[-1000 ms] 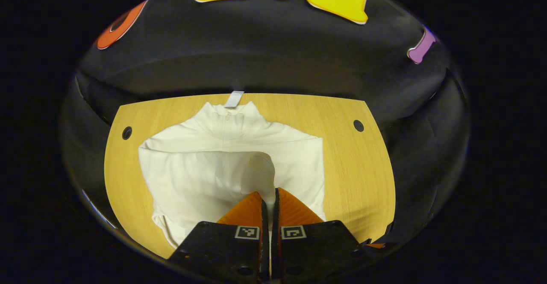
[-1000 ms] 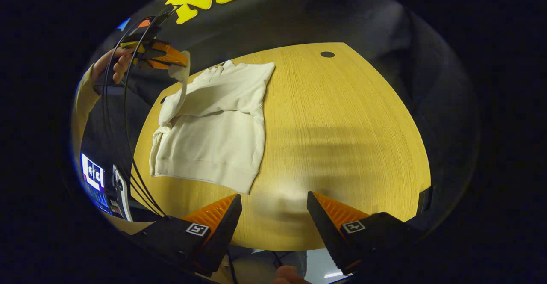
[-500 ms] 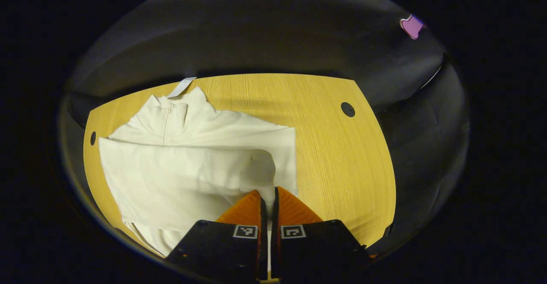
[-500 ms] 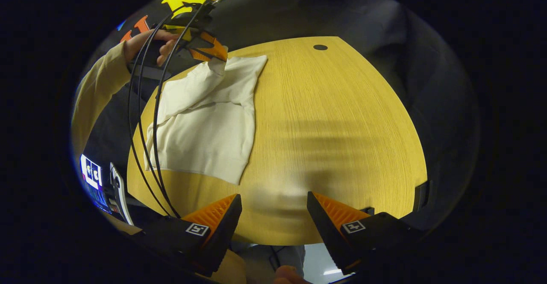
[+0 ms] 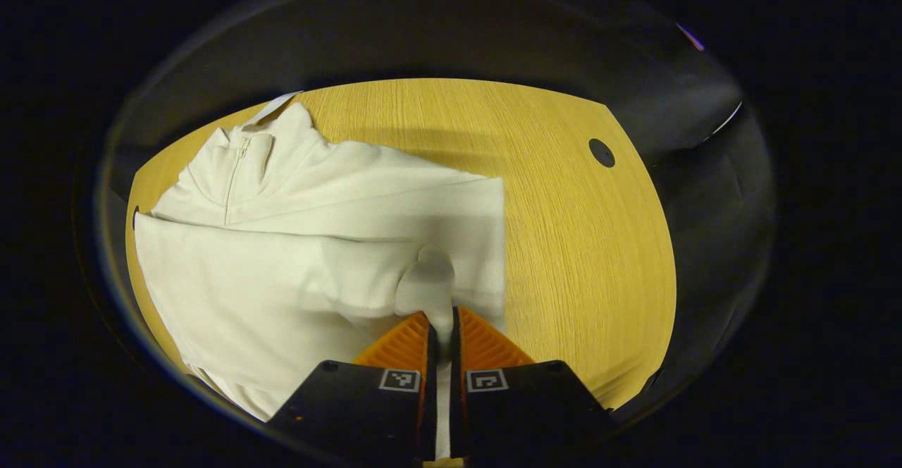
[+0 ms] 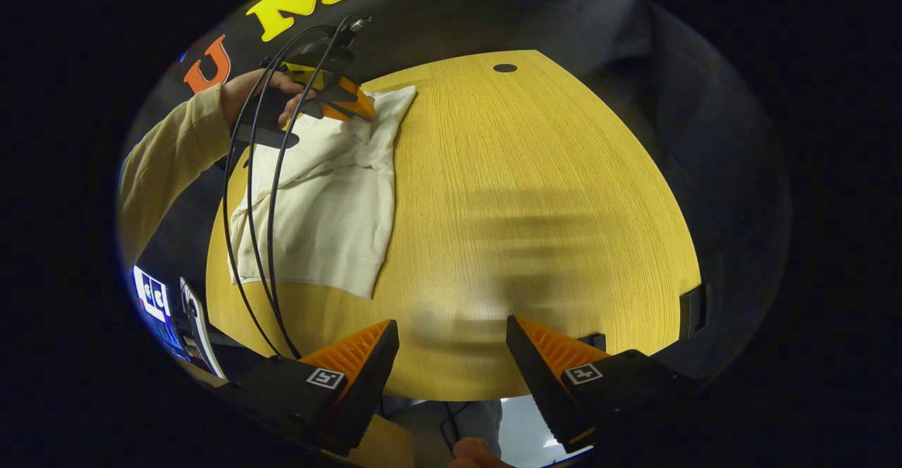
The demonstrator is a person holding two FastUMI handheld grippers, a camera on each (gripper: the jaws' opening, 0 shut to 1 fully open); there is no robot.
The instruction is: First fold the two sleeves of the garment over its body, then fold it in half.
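Cloth on wood-grain desk
Garment [image 5: 296, 256]: soft matt cream knit, ribbed hem & cuff. Desk [image 6: 535, 193]: smooth wood-look top w/ fine grain, slight sheen. Cables [image 6: 254, 193]: glossy black.

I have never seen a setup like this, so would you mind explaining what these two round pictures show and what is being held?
A person holds a two-finger gripper in each hand, and each gripper carries a camera looking along its own fingers. In the left gripper view, the left gripper is shut on a sleeve of a white garment lying on a wooden table. In the right gripper view, the right gripper hangs open above the table's near edge, holding nothing; farther off you see the person's hand bringing the sleeve across the garment.
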